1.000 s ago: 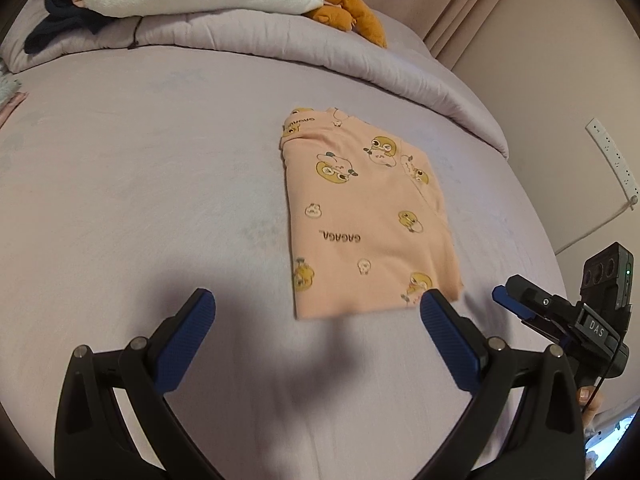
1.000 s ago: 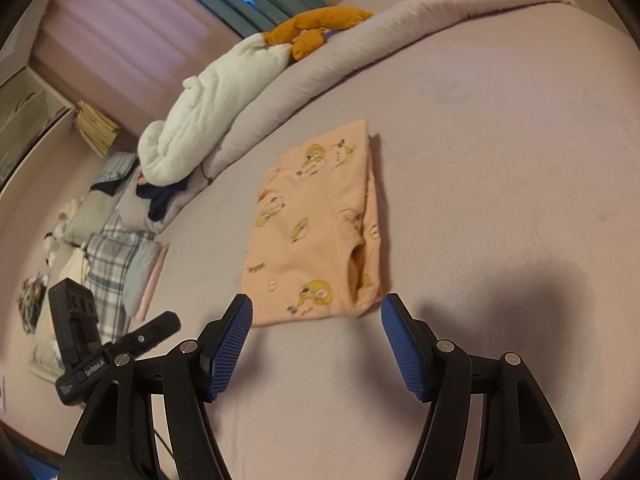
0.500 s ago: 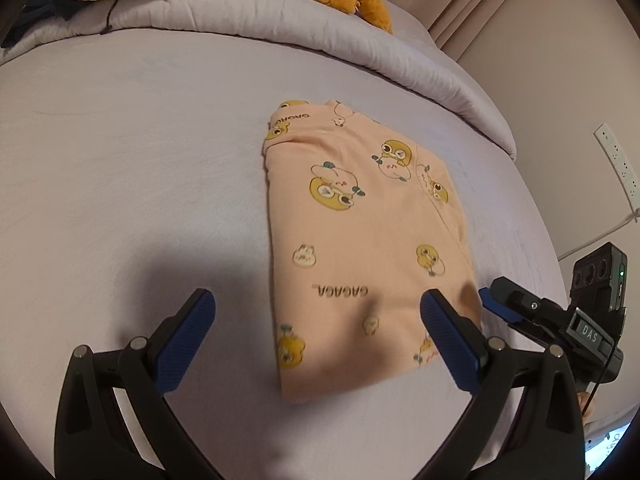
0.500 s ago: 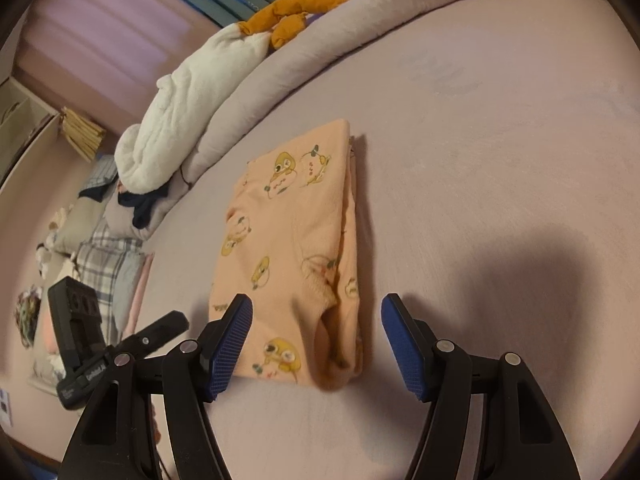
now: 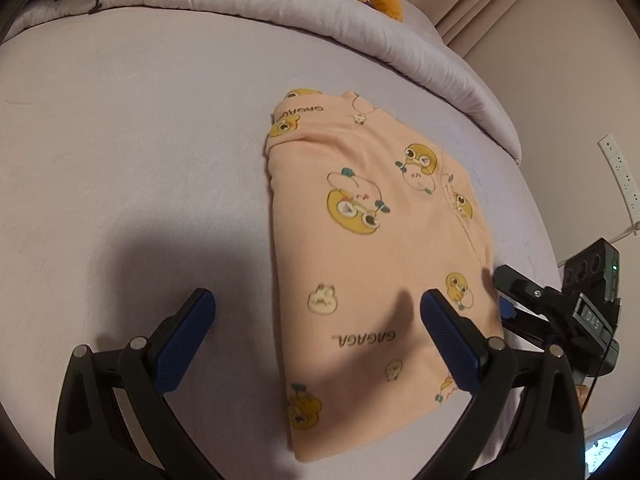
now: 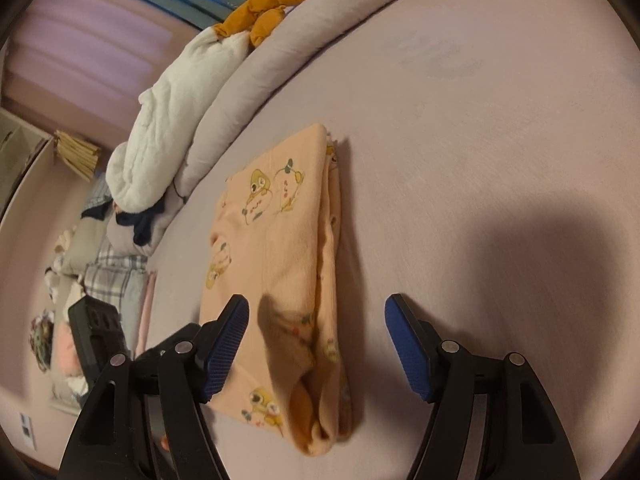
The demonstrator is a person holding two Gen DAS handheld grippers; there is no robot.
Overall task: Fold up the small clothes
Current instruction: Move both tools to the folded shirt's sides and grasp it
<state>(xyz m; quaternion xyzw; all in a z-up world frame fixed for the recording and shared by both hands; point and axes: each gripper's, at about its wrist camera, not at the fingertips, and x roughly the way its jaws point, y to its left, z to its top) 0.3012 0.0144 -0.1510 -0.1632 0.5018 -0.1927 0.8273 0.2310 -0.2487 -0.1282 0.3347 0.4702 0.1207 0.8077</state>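
The left gripper [image 5: 316, 332] stands wide open with nothing between its blue pads, poised over the near left corner of the peach garment [image 5: 372, 248]. The right gripper [image 6: 316, 336] is also unclenched, its jaws opening a little at this moment; the garment's near right corner lies under the gap between them, but the pads do not press on it.

The garment, a small printed piece with yellow cartoon ducks, lies already folded into a long rectangle on the lilac bedsheet [image 5: 132, 128], its far end pointing toward the rolled duvet [image 5: 280, 4].

Judged from the soft creases and the layered edge visible in the right wrist view, it is light, limp cotton knit: it will sag and slide apart rather than hold a shape. Several layers are stacked along the right edge, so a pinch there probably has to catch all of them or the fold will open. The sensible hold is the two near corners, one per gripper, lifted together and carried toward the far end.
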